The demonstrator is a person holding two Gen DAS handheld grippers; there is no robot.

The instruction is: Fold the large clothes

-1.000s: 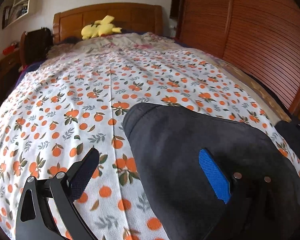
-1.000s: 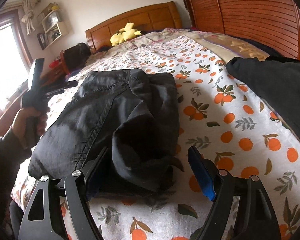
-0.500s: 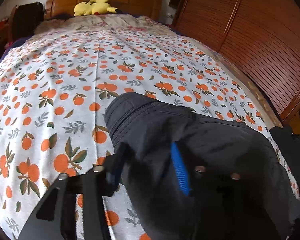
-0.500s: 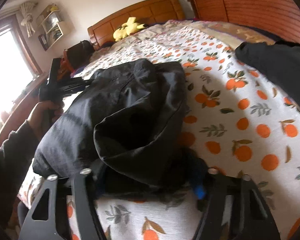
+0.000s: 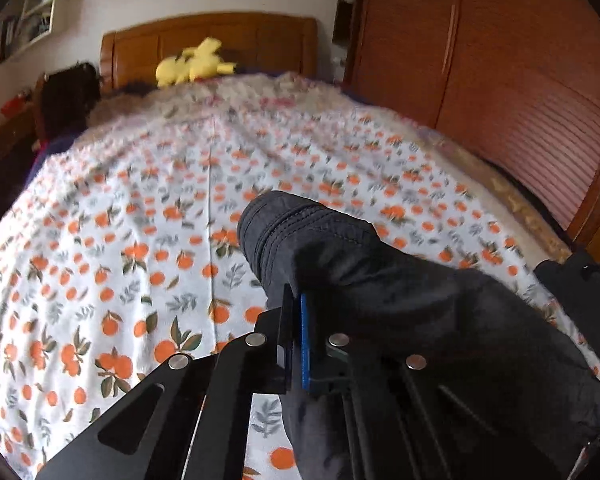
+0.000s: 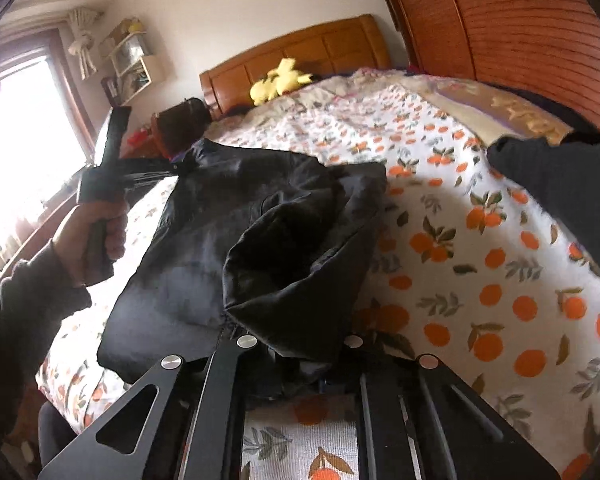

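Left tongs [image 5: 296, 308] are clamped on the dark crumpled fabric garment [image 5: 380, 292]; right tongs [image 6: 300, 376] are closing on its near edge. It is held above the orange-print bed sheet [image 6: 480, 280].

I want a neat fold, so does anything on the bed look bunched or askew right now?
Yes. The black garment is bunched rather than flat: a puffed fold sits just ahead of the right claw, which is closing on it. The left claw pinches another edge. The orange-print bedsheet looks smooth.
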